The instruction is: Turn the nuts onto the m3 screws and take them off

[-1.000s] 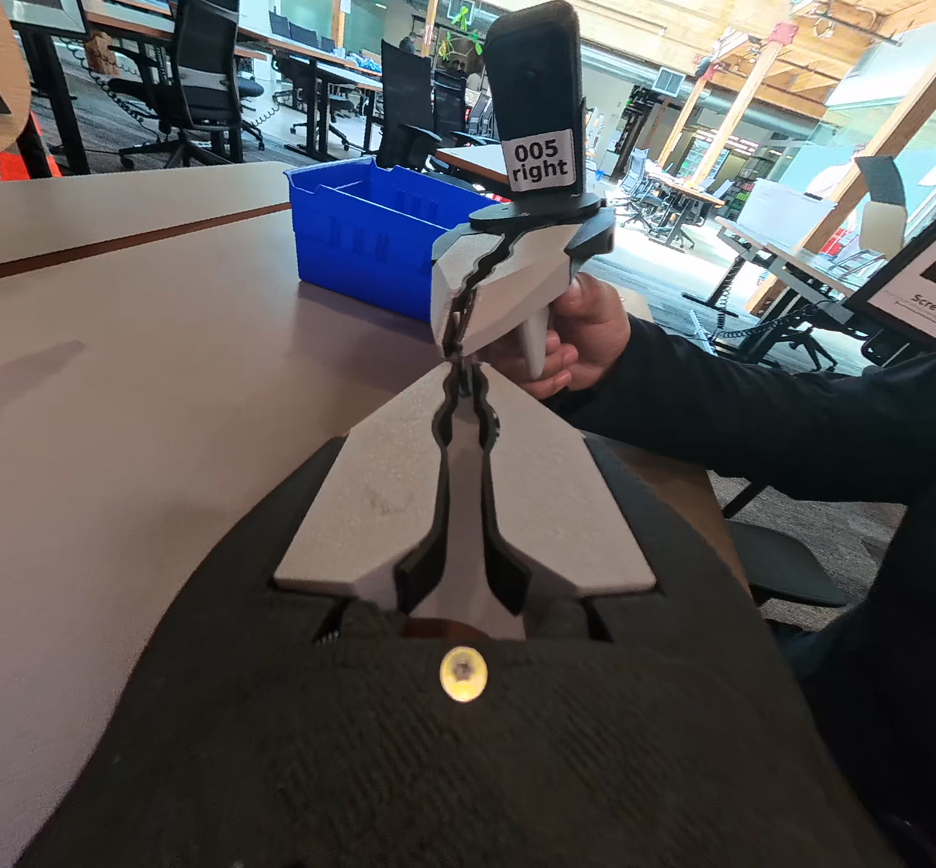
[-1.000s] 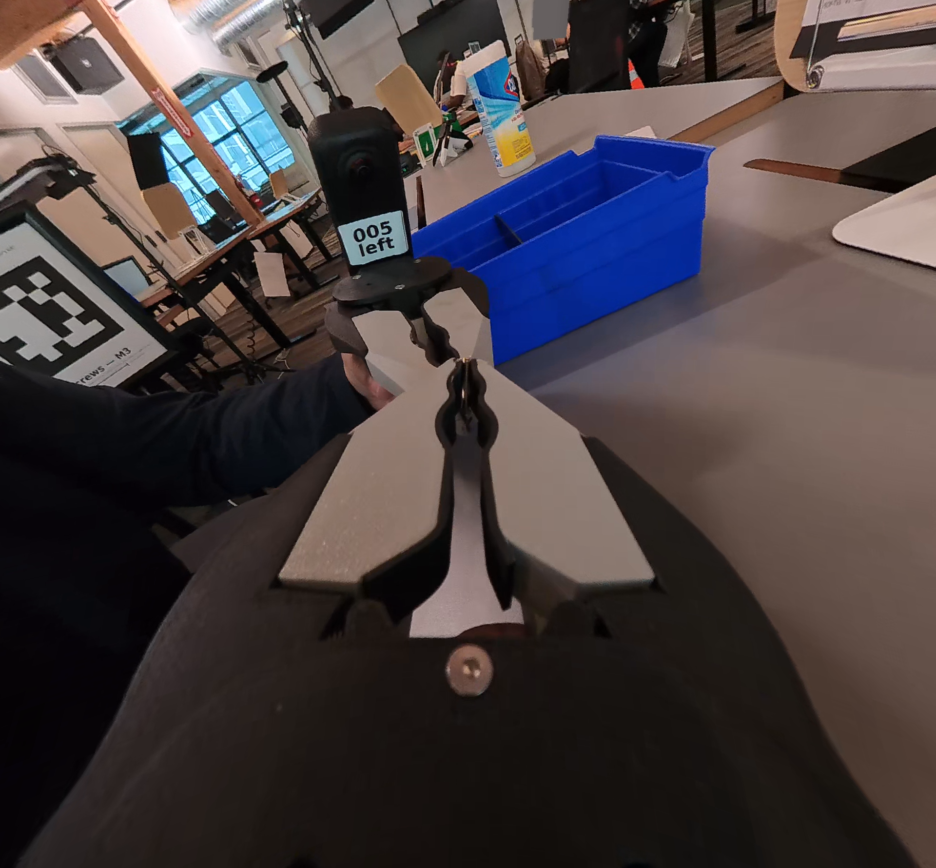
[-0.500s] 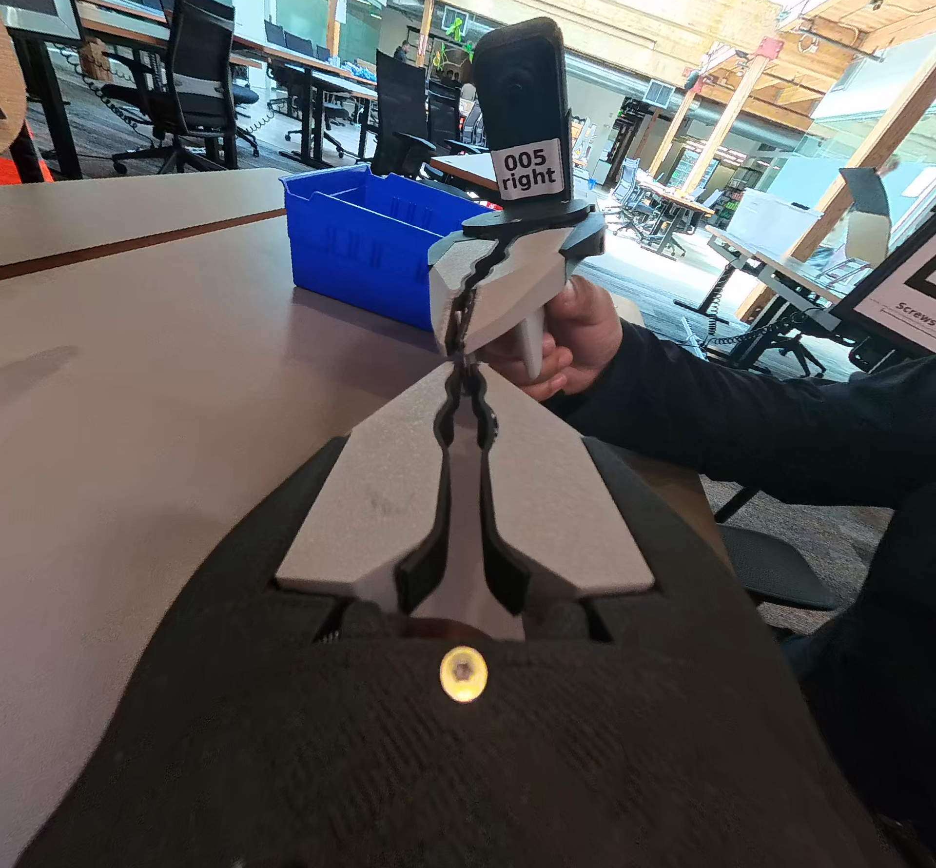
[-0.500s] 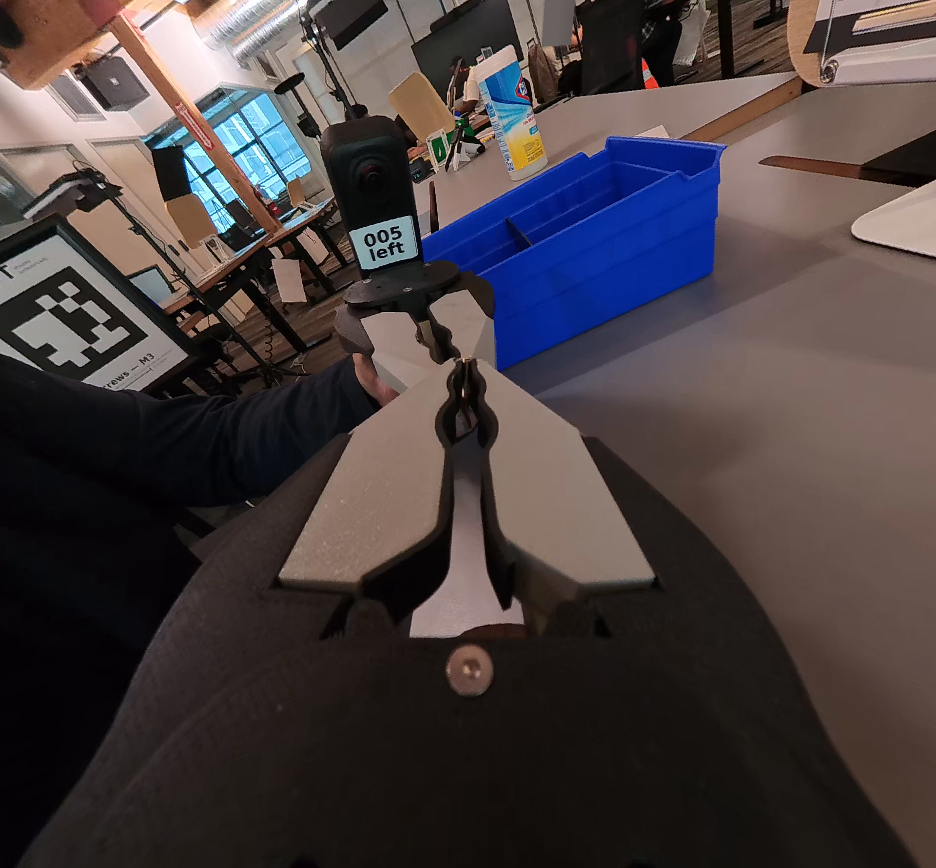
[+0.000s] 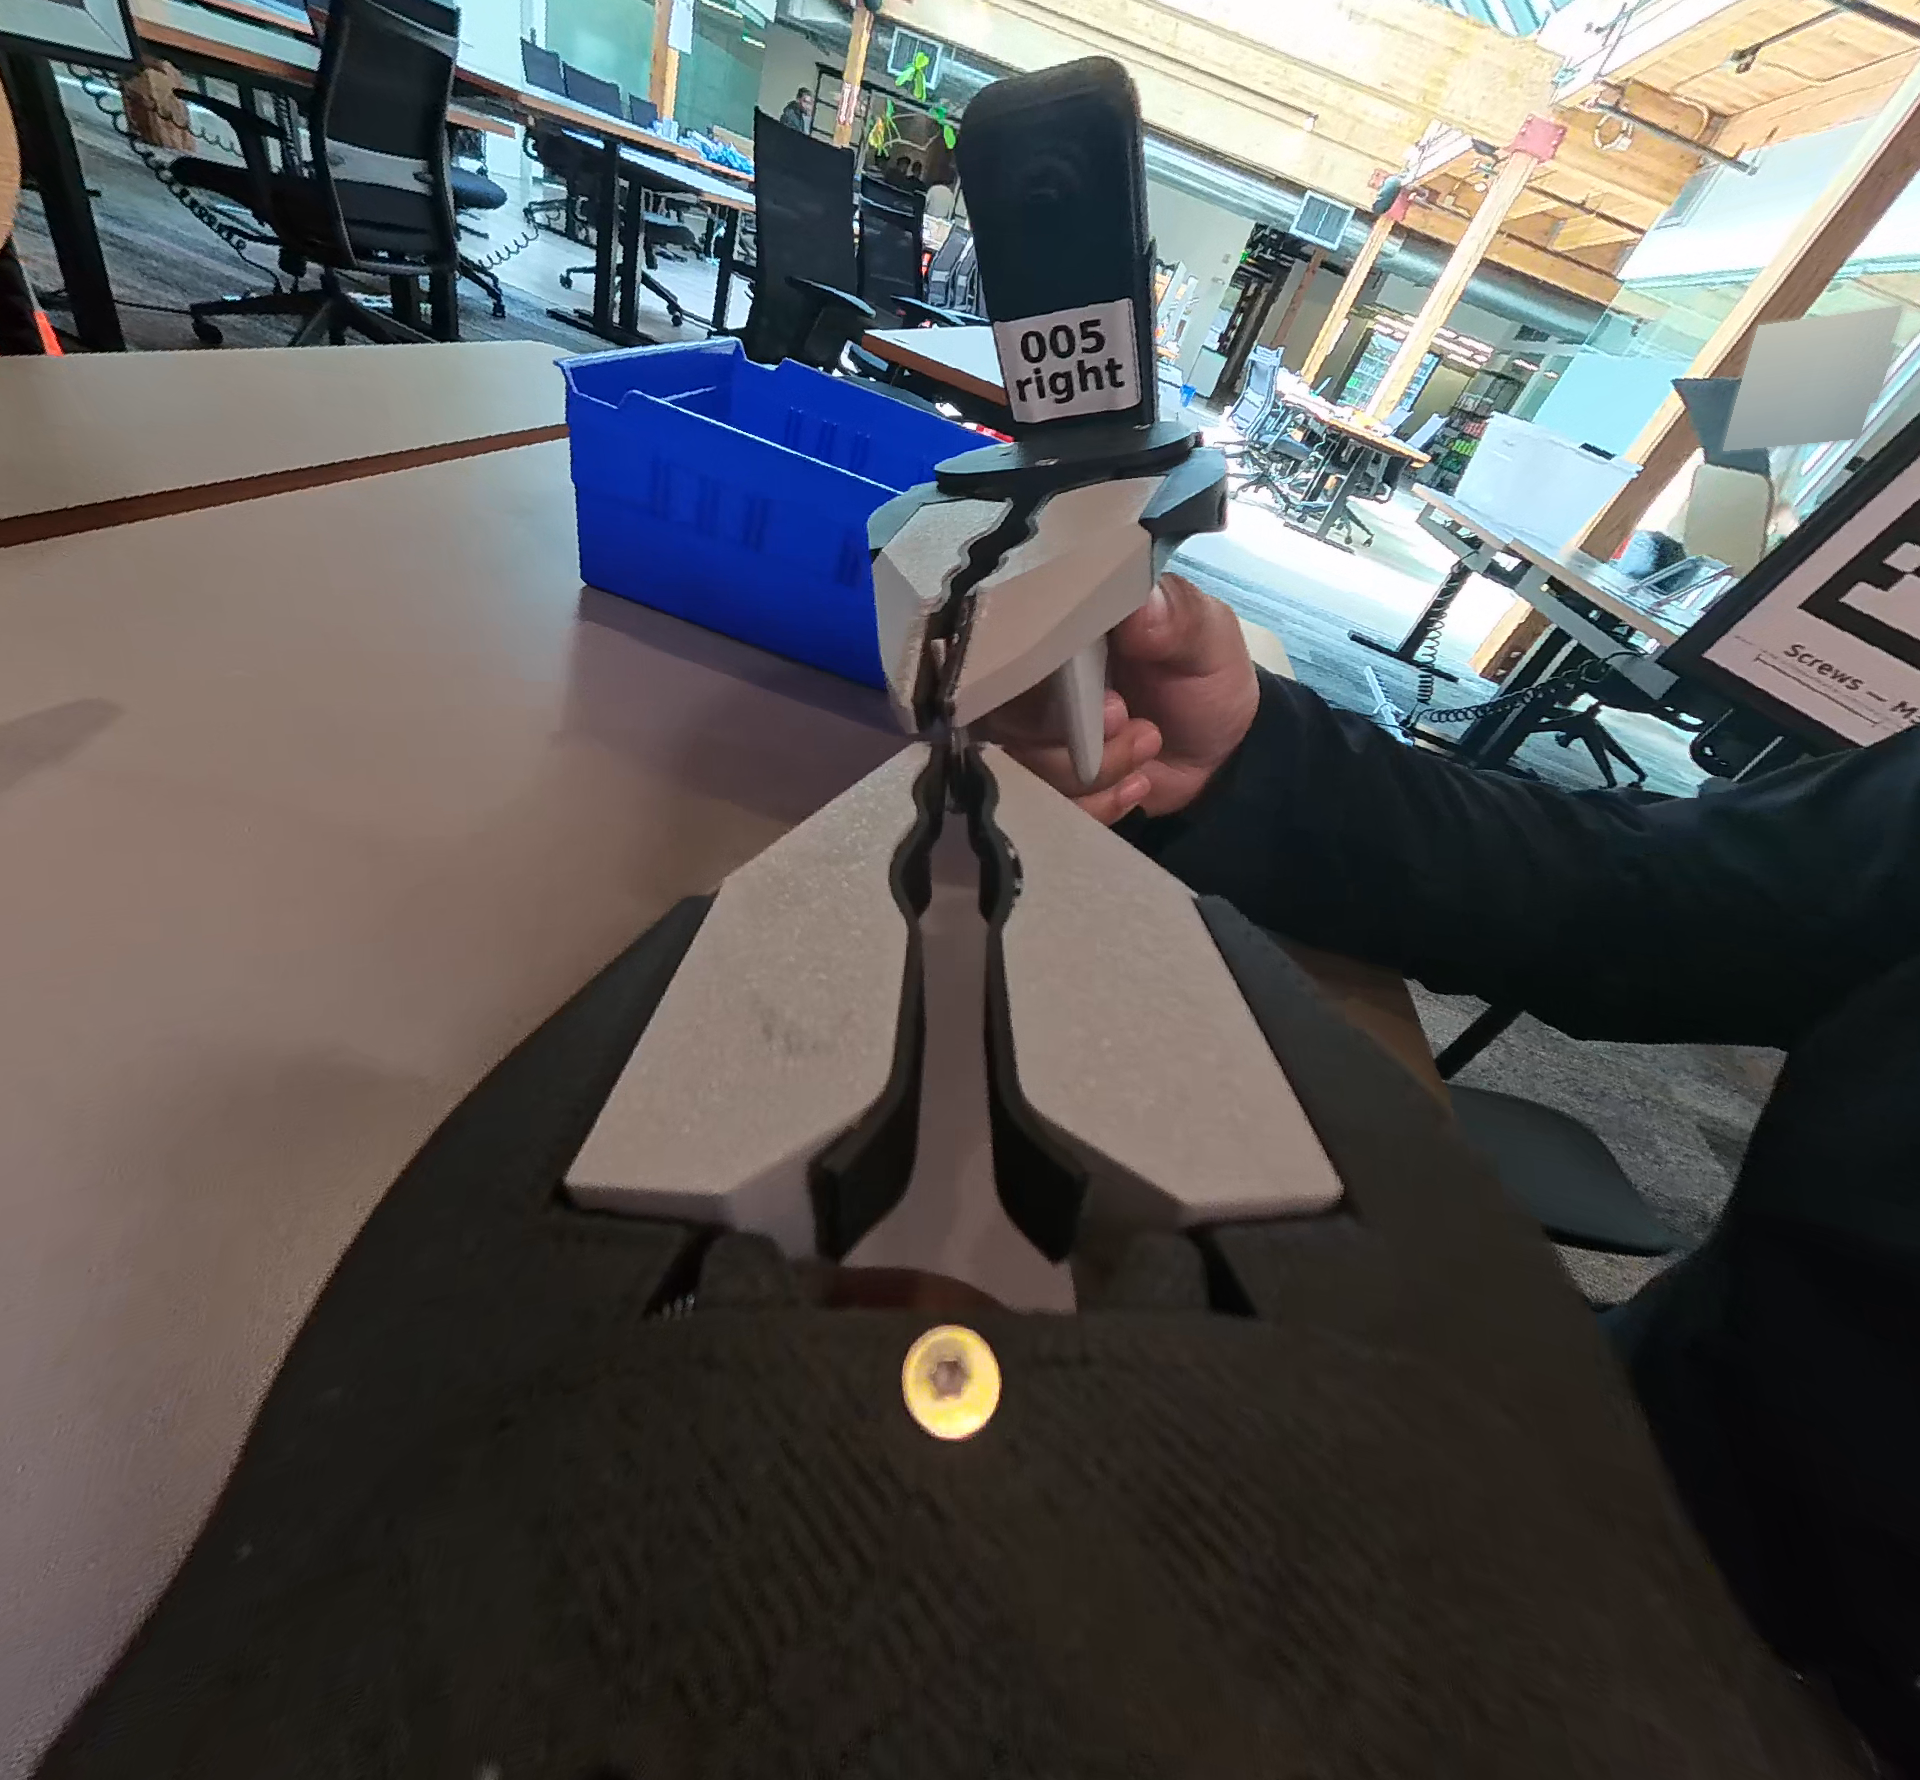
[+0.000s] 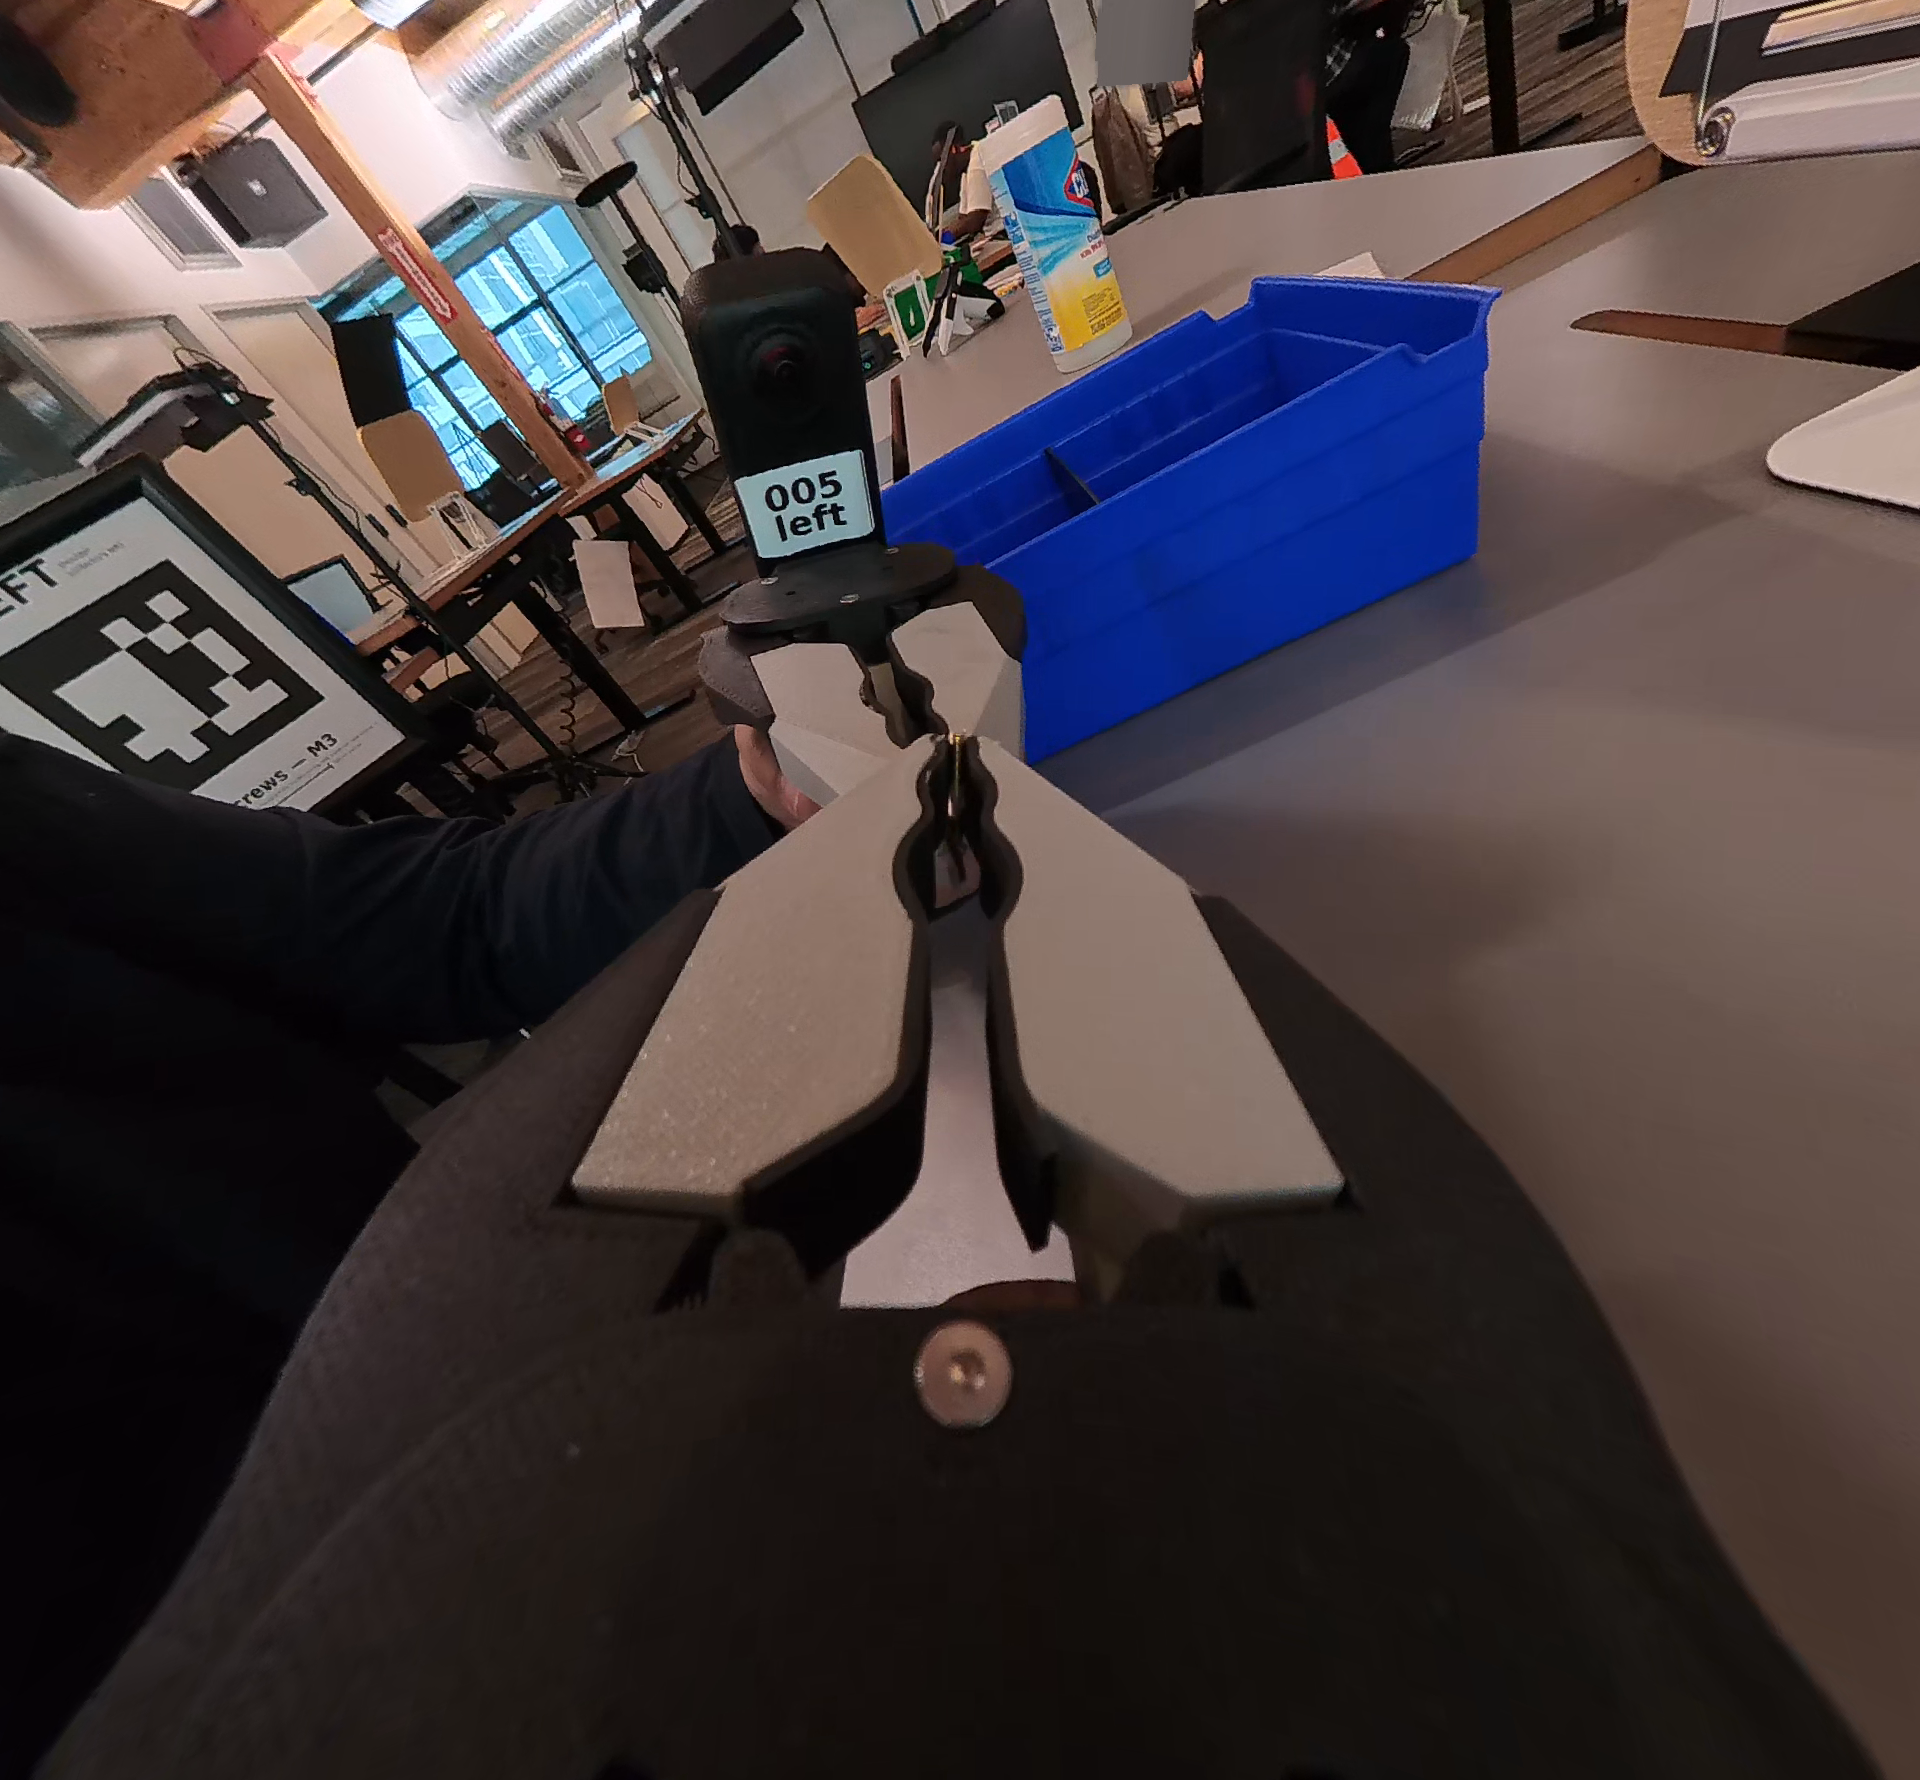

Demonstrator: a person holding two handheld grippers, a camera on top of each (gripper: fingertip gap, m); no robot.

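Note:
My left gripper (image 5: 951,774) and right gripper (image 6: 956,759) meet tip to tip above the grey table (image 5: 312,743), both shut. A thin brass-coloured screw (image 6: 958,795) lies in the slot between the right gripper's fingers, its end at the tips. The left gripper's tips (image 6: 928,720) press against that end, shut on a tiny dark piece (image 5: 948,741), which I take for the nut. It is mostly hidden. The right gripper also shows in the left wrist view (image 5: 935,712), held by a hand.
A blue divided bin (image 6: 1247,525) stands on the table just behind the grippers and also shows in the left wrist view (image 5: 727,504). A wipes canister (image 6: 1060,244) stands farther back. A white base (image 6: 1849,452) lies at the right. A framed marker sign (image 6: 156,670) stands at the left. The tips of both grippers are at nearly the same place.
Both grippers stay shut and tip to tip. The pair has shifted only slightly, and the right gripper tilted a little against the left.

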